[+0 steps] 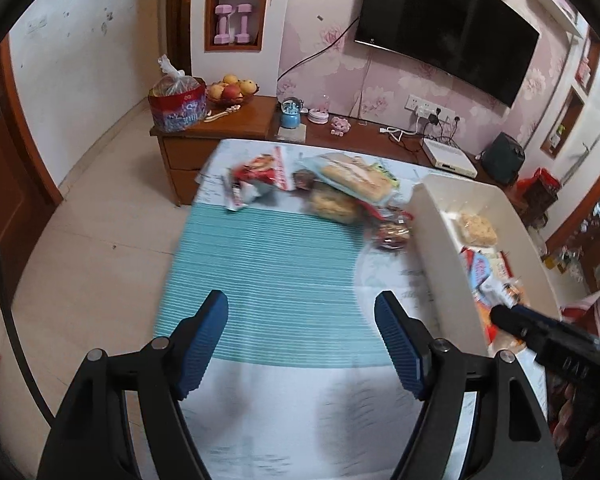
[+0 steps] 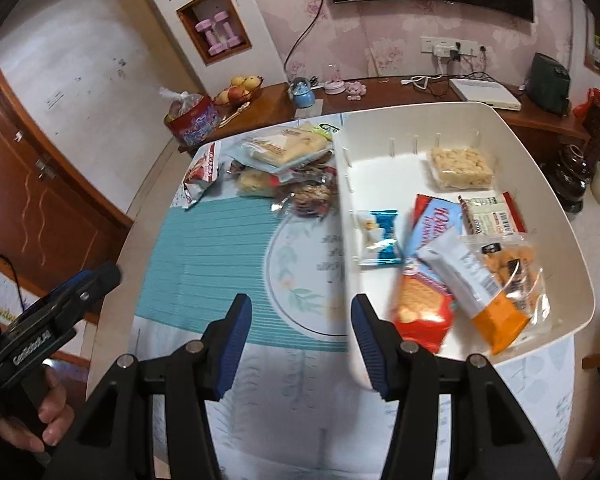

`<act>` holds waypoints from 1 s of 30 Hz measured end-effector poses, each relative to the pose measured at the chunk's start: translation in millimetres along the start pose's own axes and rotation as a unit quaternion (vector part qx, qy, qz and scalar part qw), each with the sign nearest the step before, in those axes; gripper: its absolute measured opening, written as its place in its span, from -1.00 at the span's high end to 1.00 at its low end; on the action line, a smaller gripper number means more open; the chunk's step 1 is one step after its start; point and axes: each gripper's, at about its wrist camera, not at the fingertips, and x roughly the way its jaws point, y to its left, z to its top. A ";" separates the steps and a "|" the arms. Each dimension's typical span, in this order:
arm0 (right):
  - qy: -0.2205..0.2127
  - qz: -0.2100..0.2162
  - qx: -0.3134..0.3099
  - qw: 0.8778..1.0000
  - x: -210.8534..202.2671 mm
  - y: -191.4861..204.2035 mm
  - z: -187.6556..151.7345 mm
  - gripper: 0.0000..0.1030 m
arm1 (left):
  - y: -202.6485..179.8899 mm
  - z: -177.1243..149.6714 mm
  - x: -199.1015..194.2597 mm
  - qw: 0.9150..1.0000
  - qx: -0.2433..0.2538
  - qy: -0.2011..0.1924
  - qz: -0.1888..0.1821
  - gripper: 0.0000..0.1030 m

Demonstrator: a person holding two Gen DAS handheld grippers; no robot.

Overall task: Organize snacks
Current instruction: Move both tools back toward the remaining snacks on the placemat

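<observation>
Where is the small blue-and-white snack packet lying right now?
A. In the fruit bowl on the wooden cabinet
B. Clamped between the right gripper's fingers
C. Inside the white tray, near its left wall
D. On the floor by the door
C. The right wrist view shows the blue-and-white packet lying flat on the floor of the white tray, close to its left wall, while the right gripper is open with nothing between its fingers.

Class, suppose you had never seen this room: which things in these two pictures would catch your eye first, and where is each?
First the white tray on the right of the table, holding several wrapped snacks, among them a red biscuit pack. Next the loose pile of snacks at the table's far edge, left of the tray. In front, the right gripper hangs over the cloth with open, empty jaws.
</observation>
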 end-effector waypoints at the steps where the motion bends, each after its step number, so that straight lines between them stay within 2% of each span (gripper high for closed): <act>1: -0.003 -0.002 0.010 1.000 -0.3 8.2 -0.1 -0.01 | 7.7 2.6 -2.7 1.000 0.007 0.002 0.000 -0.45; 8: -0.024 -0.012 0.064 0.998 3.2 60.9 5.4 -0.01 | 71.1 32.2 -21.0 0.996 0.088 0.005 0.011 -0.57; 14: -0.038 -0.033 0.086 0.995 13.4 91.0 15.9 -0.02 | 109.2 62.9 -13.0 0.992 0.124 0.014 0.019 -0.57; 16: -0.043 -0.046 0.090 0.994 17.3 96.3 19.5 -0.16 | 113.9 75.2 -5.1 0.989 0.145 0.015 0.019 -0.57; 18: -0.053 -0.060 0.094 0.992 21.8 97.6 22.8 -0.38 | 113.5 85.9 4.6 0.986 0.164 0.017 0.016 -0.57; 23: -0.065 -0.089 0.097 0.989 43.6 93.5 29.4 -0.40 | 99.5 111.1 34.9 0.976 0.216 0.027 0.005 -0.57; 30: -0.104 -0.140 0.082 0.981 84.3 82.4 38.5 -0.40 | 66.4 144.7 85.7 0.952 0.306 0.024 0.006 -0.57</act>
